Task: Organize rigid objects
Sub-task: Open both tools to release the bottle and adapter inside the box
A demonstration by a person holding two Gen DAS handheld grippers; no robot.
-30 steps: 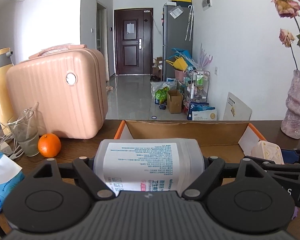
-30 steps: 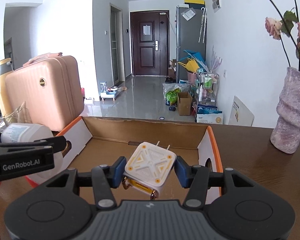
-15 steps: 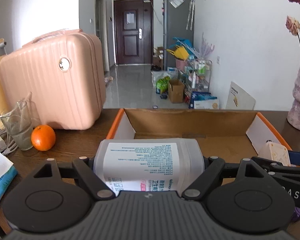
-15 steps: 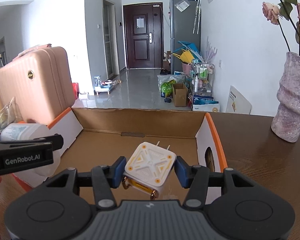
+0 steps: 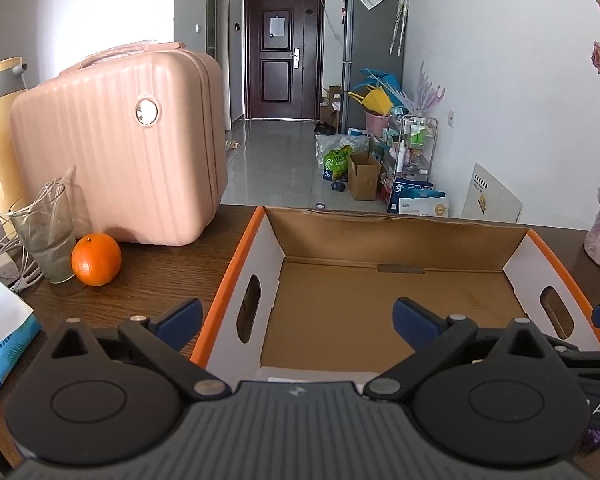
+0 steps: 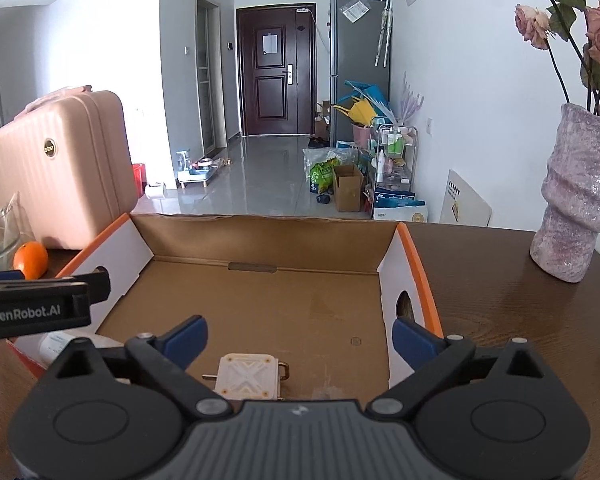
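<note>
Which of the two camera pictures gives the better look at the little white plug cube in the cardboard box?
The right wrist view: the white plug cube lies on the cardboard box floor. The left wrist view doesn't show it.

The right gripper (image 6: pixel 300 338), jaws just opened wide and empty, hovers over the box (image 6: pixel 424 276), where the white cube (image 6: pixel 249 376) lies on the floor.
</note>
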